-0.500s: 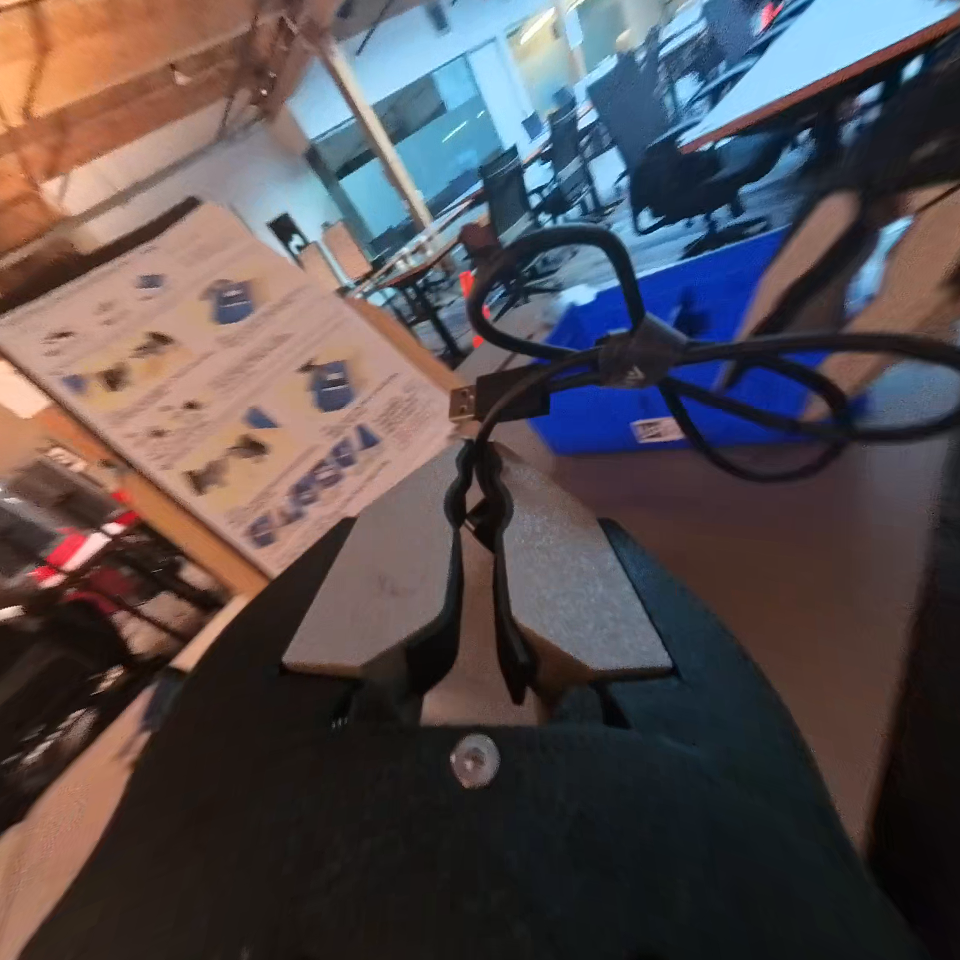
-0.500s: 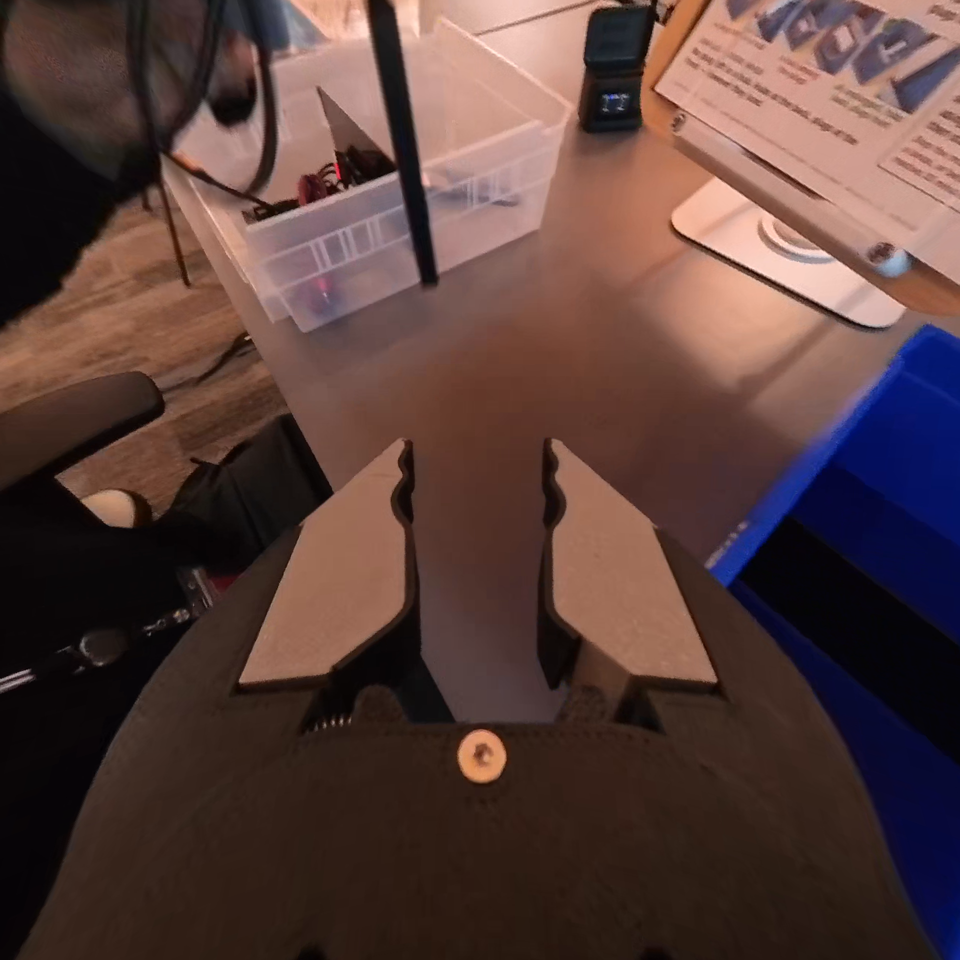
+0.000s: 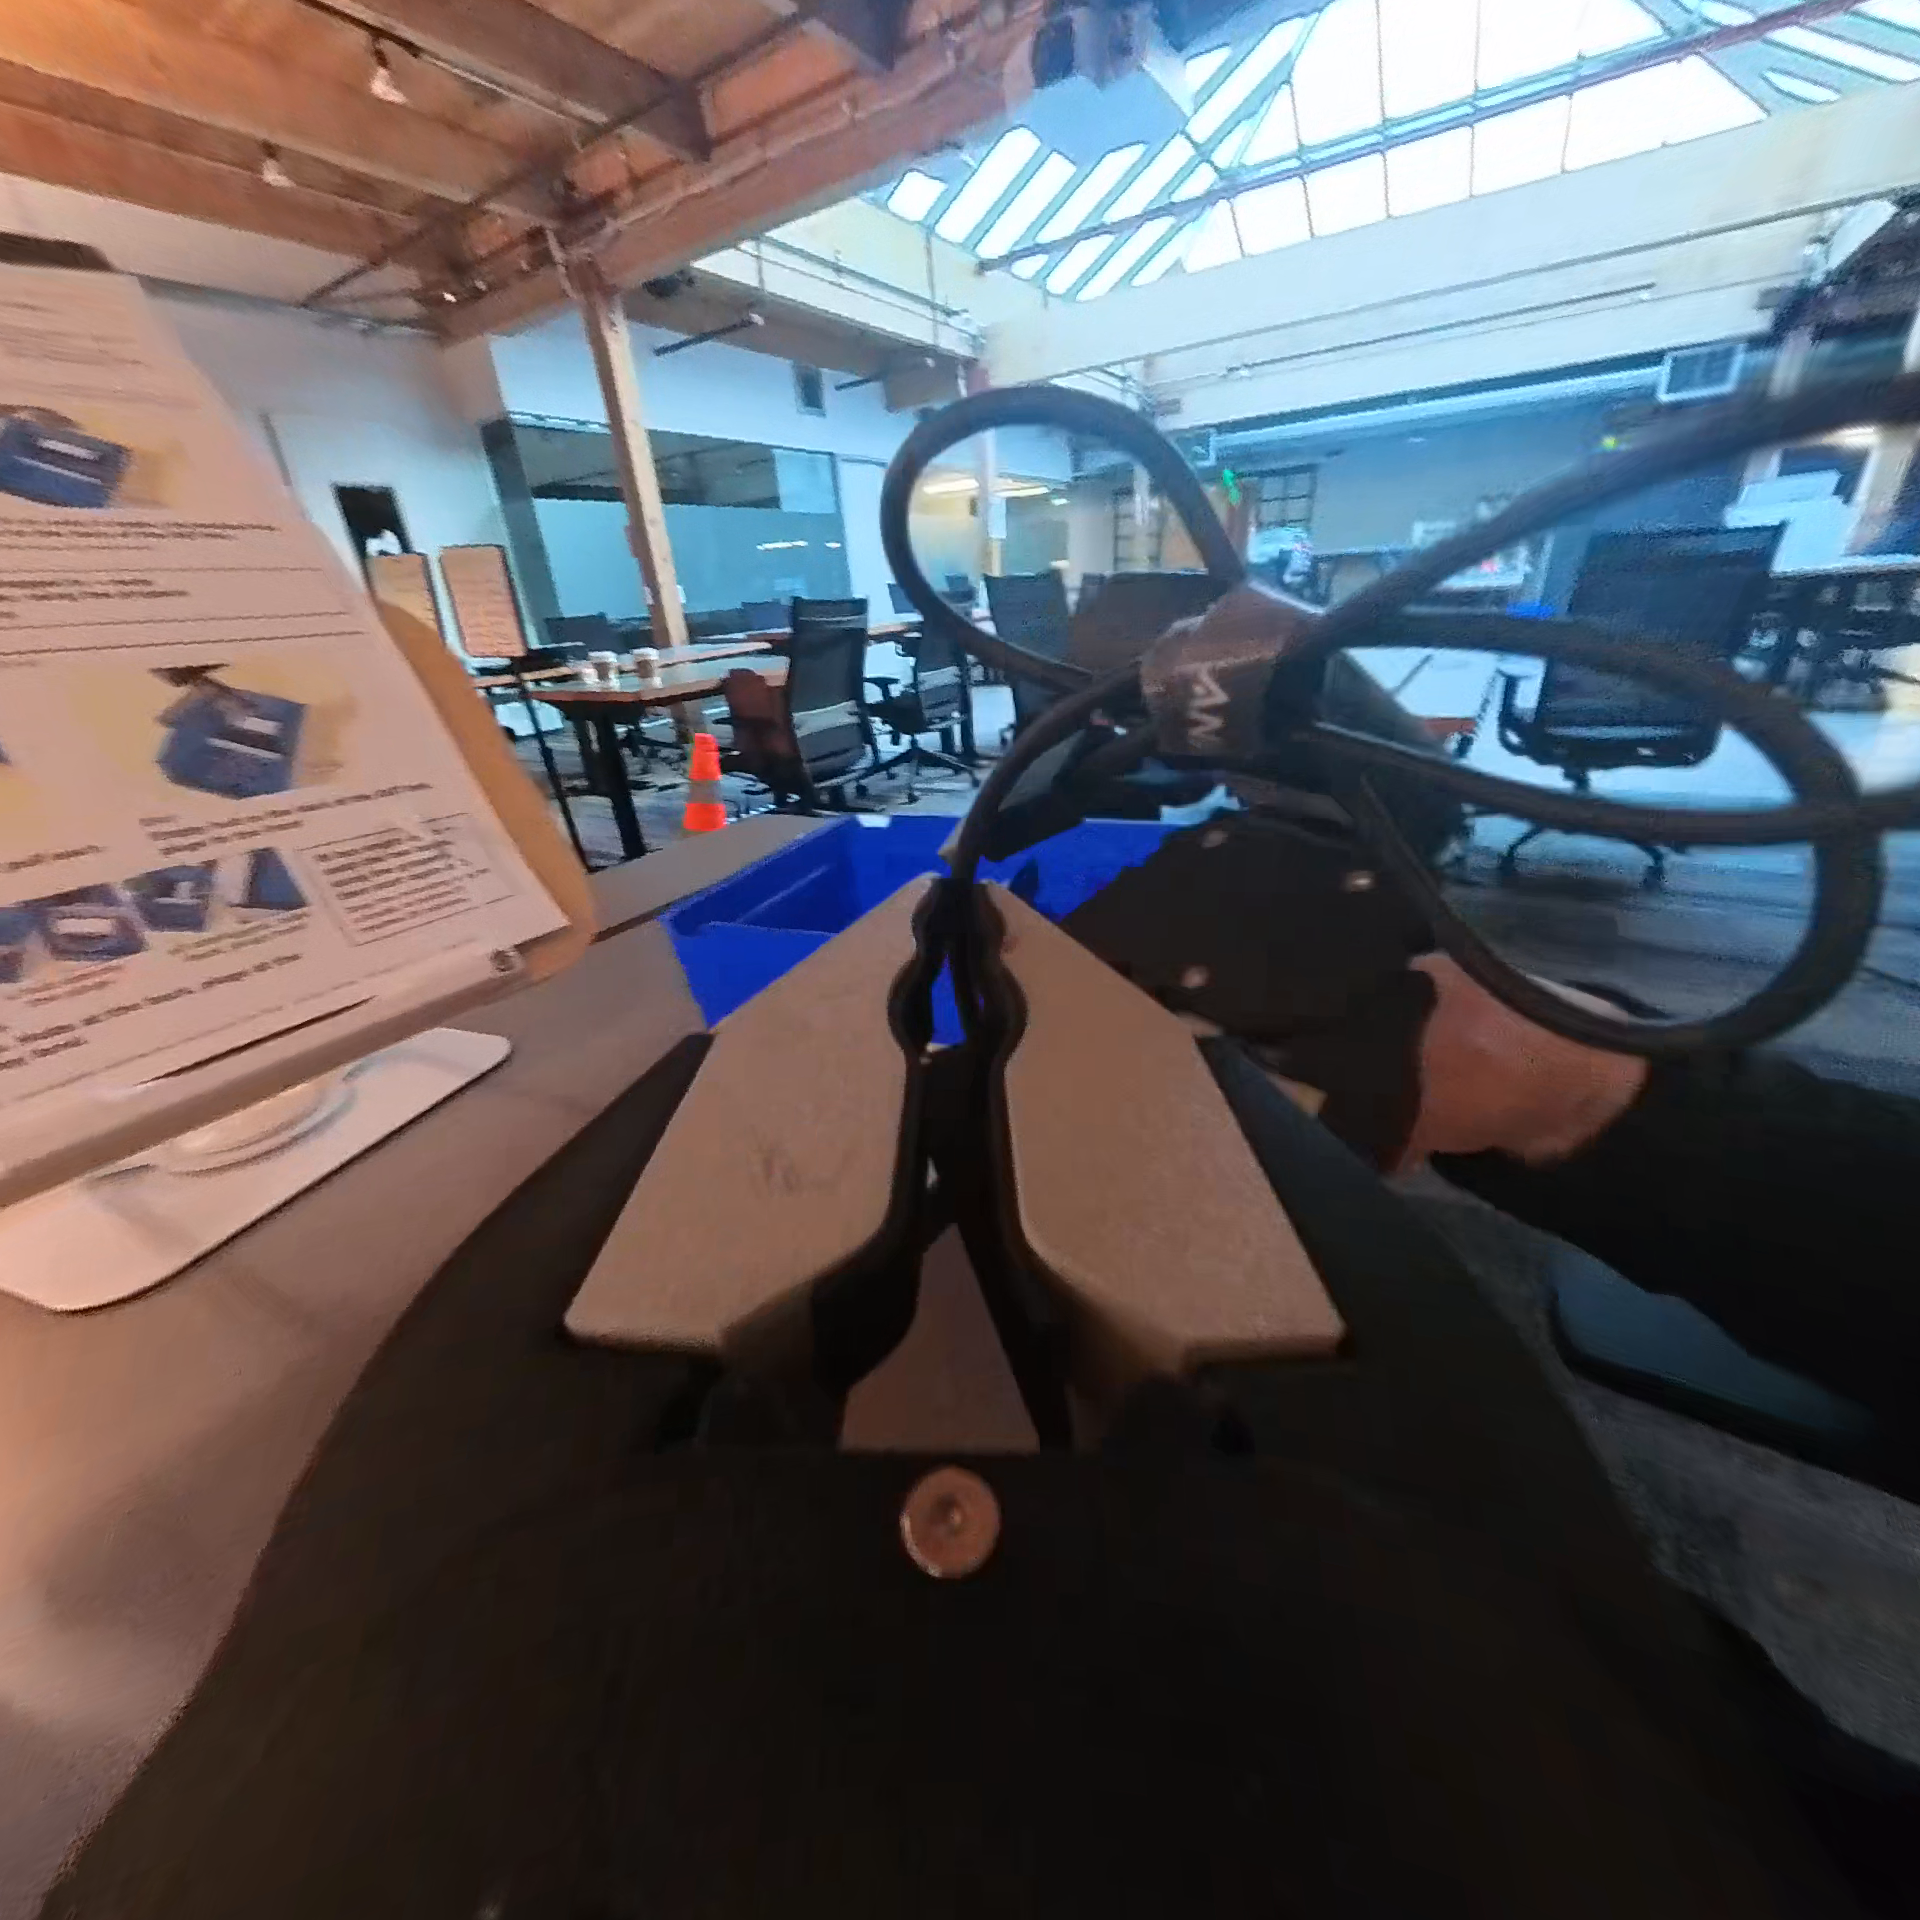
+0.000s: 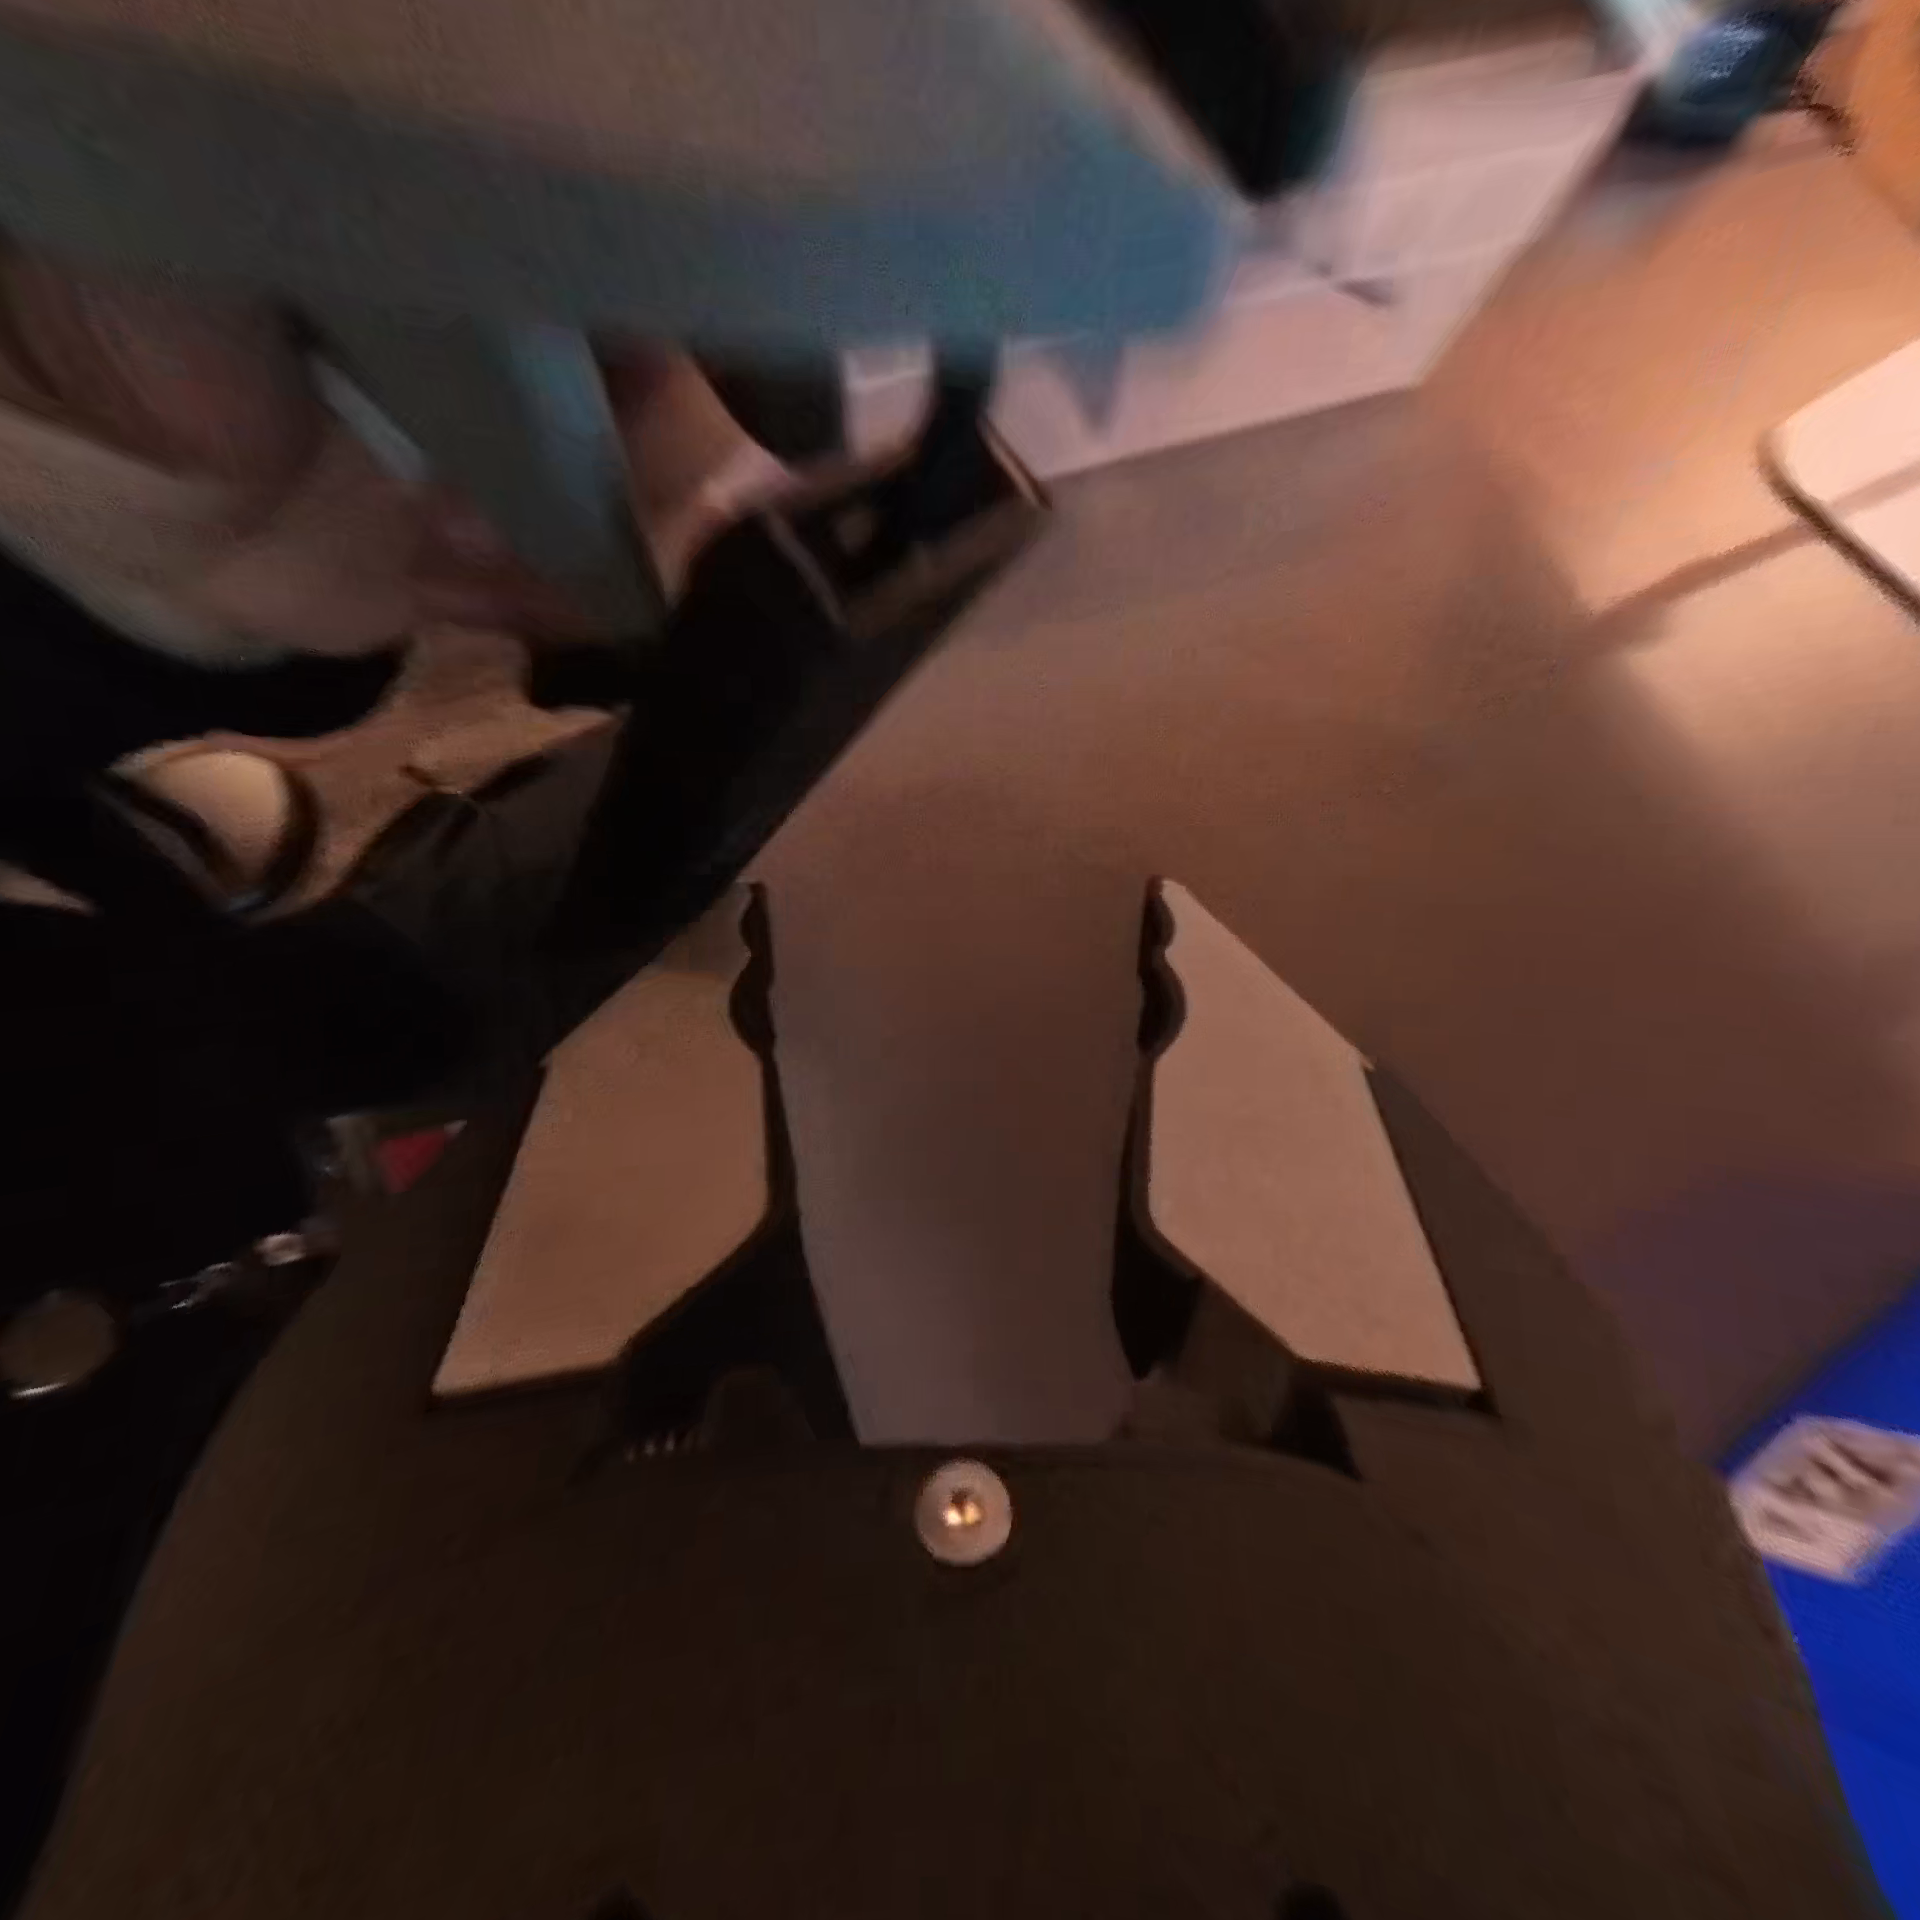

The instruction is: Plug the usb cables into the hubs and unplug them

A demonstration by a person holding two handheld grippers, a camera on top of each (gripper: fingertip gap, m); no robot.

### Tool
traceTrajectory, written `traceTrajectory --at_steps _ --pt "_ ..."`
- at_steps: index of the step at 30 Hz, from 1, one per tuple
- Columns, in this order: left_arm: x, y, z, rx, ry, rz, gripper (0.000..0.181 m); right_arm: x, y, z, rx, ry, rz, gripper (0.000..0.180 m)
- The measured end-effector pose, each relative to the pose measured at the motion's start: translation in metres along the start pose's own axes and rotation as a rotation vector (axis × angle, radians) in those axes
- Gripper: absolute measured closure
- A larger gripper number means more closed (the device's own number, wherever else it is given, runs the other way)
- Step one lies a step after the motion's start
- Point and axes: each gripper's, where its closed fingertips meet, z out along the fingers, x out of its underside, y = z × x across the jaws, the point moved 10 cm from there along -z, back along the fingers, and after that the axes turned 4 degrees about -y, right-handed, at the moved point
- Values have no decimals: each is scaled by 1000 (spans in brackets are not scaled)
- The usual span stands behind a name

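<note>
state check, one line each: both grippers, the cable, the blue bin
left gripper: shut on the black cable
right gripper: open, nothing between its fingers
black cable: coiled, strapped at the middle, held up in the air
blue bin: on the table, open-topped; contents not visible

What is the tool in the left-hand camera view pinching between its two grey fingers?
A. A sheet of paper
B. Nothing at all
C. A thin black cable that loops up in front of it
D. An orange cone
C: the left tool has its fingers closed on a black cable, which rises from the tips into strapped loops hanging in the air above the blue bin.
</note>
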Motion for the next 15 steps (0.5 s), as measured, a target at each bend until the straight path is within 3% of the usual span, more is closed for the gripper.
traceTrajectory --at_steps 2,6,8,10,13,14,15 --pt "-2 12 -4 -28 2 -9 180 0 -10 -17 58 -19 3 115" --pt "6 23 -3 -16 47 -52 180 -10 -9 -46 -122 -323 71 100" --pt "9 23 1 -25 50 -65 180 -12 -8 -47 -197 -461 101 94" --pt "9 20 3 -17 53 -68 180 -11 -9 -36 -198 -485 145 89" --pt "7 13 4 10 47 -65 180 -7 -16 -15 -136 -425 236 95" --pt "6 12 3 11 46 -65 180 -5 -16 -10 -143 -405 236 104" --pt "6 11 3 5 52 -66 180 -4 -16 -8 -153 -391 217 139"
